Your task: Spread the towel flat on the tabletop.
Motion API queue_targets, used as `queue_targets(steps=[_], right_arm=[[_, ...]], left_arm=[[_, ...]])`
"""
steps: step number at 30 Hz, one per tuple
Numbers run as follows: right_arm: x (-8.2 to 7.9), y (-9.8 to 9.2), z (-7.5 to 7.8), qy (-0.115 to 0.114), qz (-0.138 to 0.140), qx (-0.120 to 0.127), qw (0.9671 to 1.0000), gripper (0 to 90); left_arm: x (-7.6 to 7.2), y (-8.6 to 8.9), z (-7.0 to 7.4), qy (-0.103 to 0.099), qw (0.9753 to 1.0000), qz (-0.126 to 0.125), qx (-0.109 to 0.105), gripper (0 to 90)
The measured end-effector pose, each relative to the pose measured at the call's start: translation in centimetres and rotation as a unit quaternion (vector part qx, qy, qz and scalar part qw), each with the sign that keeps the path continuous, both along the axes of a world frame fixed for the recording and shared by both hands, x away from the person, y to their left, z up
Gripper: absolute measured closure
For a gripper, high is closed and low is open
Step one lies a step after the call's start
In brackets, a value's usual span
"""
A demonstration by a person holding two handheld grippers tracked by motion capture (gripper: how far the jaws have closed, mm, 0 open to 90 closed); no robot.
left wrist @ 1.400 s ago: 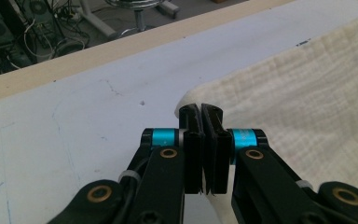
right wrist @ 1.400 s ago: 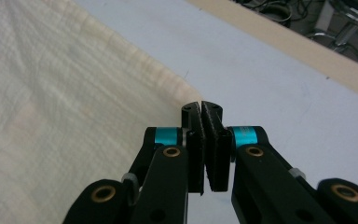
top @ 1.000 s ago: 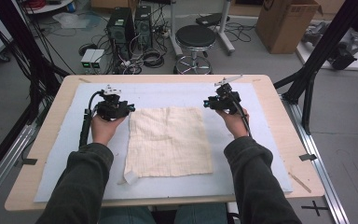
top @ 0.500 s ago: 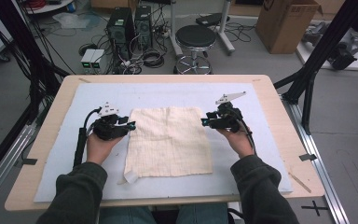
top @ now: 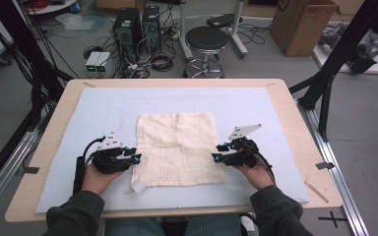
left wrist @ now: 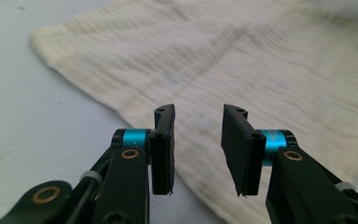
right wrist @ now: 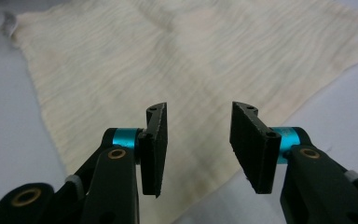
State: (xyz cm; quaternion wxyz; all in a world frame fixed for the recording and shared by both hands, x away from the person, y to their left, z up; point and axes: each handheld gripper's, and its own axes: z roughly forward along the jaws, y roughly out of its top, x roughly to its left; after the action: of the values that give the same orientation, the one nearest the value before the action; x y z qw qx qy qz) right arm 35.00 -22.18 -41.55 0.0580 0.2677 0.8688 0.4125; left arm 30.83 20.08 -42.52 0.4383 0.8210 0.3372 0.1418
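Table (top: 295, 113) of pale wood takes up the middle of the high view, with a light blue mat (top: 103, 105) over most of its top. On the mat, near the middle and a little toward the near edge, lies a cream cloth (top: 177, 147), spread flat and roughly square; its near left corner (top: 138, 186) is turned over on itself.

On the floor beyond the far edge stand a black stool (top: 205, 39), two computer towers (top: 138, 24) amid loose cables, and at far right a cardboard box (top: 302, 24), open at the top; what it holds cannot be made out.

The left claw (top: 137, 157) sits at the cloth's left edge, toward the near end, held in the person's left hand (top: 92, 178). In the left gripper view its jaws stand apart with a clear gap between them, low over the cloth's border where it meets the mat, gripping nothing. Whether the jaw tips touch the fabric cannot be told.

The right claw (top: 216, 153) sits at the cloth's right edge, opposite the other, held in the right hand (top: 258, 176). In the right gripper view its jaws are likewise parted, slightly wider, poised over the cloth's near right corner and holding nothing. Both claws point inward toward each other, with the cloth between them.
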Motion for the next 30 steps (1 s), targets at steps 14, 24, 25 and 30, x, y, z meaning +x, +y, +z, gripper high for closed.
queue_targets(steps=[14,24,25,30], right_arm=[[-3.8,0.1,-1.6,0.007,0.053,-0.023,0.9983,58.0],[-4.1,0.3,-2.1,0.006,0.062,-0.053,0.9967,83.8],[-4.2,0.3,-2.1,0.006,0.064,-0.052,0.9966,85.7],[-4.4,0.3,-2.2,0.010,0.067,-0.050,0.9965,86.1]], left_arm=[[-2.9,-0.3,-1.3,0.028,0.9970,-0.072,0.008,58.7],[-3.7,0.0,-1.8,0.021,0.9966,-0.074,0.031,88.2],[-3.7,0.0,-1.8,0.019,0.9963,-0.076,0.034,88.6],[-4.1,0.1,-1.8,0.019,0.9960,-0.079,0.036,88.7]])
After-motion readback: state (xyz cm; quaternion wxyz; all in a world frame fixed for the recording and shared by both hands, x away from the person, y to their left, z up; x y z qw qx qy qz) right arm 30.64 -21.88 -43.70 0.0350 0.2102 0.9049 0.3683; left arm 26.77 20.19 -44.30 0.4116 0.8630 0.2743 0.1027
